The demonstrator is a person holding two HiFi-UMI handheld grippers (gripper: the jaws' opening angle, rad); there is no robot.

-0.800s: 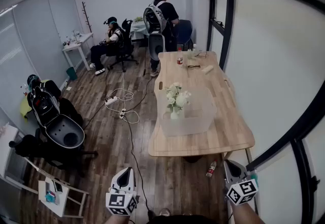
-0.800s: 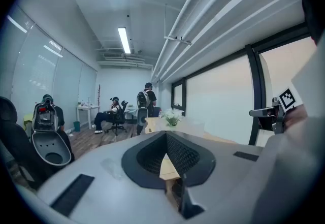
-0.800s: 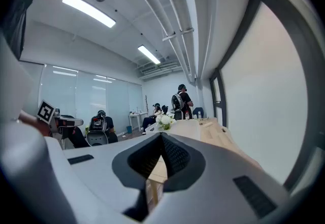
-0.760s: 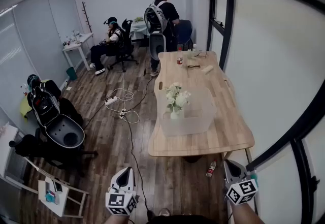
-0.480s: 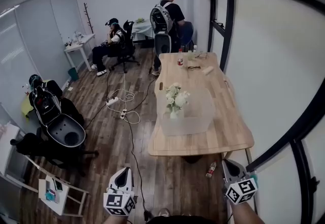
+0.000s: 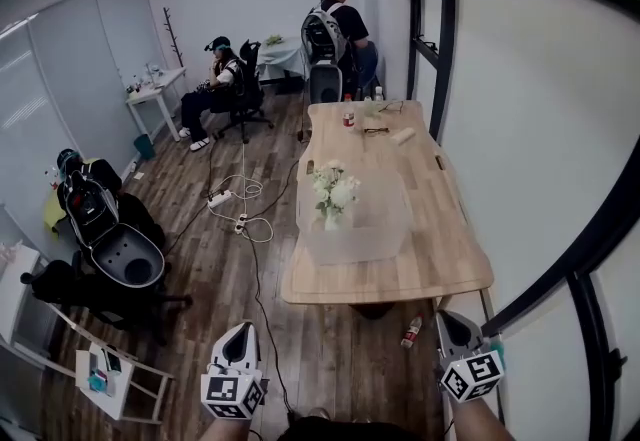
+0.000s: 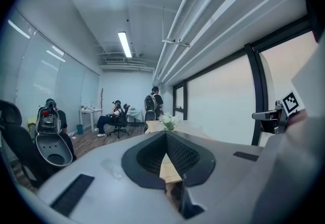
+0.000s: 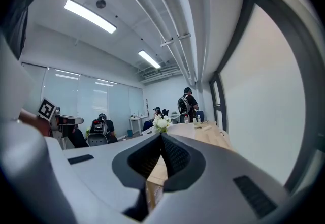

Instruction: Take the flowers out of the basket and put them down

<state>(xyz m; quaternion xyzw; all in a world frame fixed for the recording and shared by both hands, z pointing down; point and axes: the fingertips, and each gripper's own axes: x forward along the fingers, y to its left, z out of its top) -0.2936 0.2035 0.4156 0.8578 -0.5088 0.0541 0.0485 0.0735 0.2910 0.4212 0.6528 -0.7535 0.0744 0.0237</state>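
We're holding both grippers low and well back from the wooden table (image 6: 445, 264), and the left gripper (image 6: 240, 331) and right gripper (image 6: 446, 319) each have their jaws pinched together with nothing in them. The flowers (image 6: 333, 191), a white bunch, are standing upright in the see-through basket (image 6: 385, 229) on the table. Their long axis is vertical, blooms up and stems down, tucked toward the basket's left side.

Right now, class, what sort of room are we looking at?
Probably an office or lab workroom: a long wooden table, office chairs, and a white desk by glass partitions.
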